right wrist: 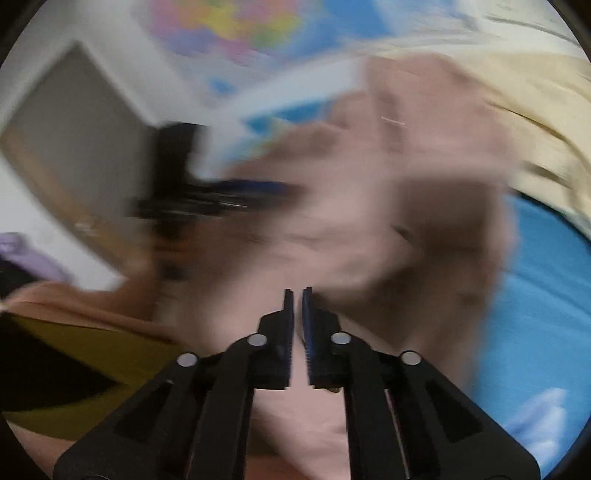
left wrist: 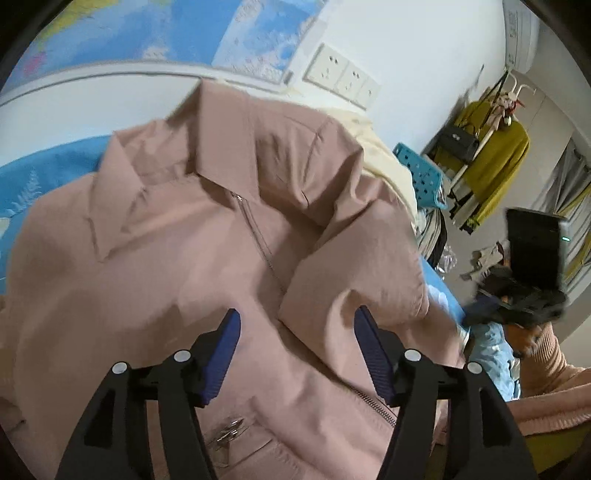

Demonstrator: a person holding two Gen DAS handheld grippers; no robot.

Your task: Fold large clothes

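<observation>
The pink jacket (left wrist: 177,236) lay spread, zipper up, on the blue bed (left wrist: 44,173); it looked soft, light and floppy, best pinched at a sleeve or hem edge. The left hand-held gripper (left wrist: 295,321) hung above it with jaws apart and empty, while the right hand-held gripper (right wrist: 298,295) was closed, seemingly on nothing.

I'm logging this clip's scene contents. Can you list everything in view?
jacket: one, dusty pink, zipped, spread on the bed, one sleeve folded over its front
bed sheet: one, blue with white print, under the jacket
cream cloth: one, behind the jacket
map: one, mostly blue, on the wall
sockets: a row, white, on the wall
basket: one, turquoise, beside the bed
rack: one, white, with mustard clothes and a black bag
sleeve: one, pink ribbed knit, lower right
left gripper: open above the jacket
right gripper: shut, nothing visibly between the fingers, view blurred
</observation>
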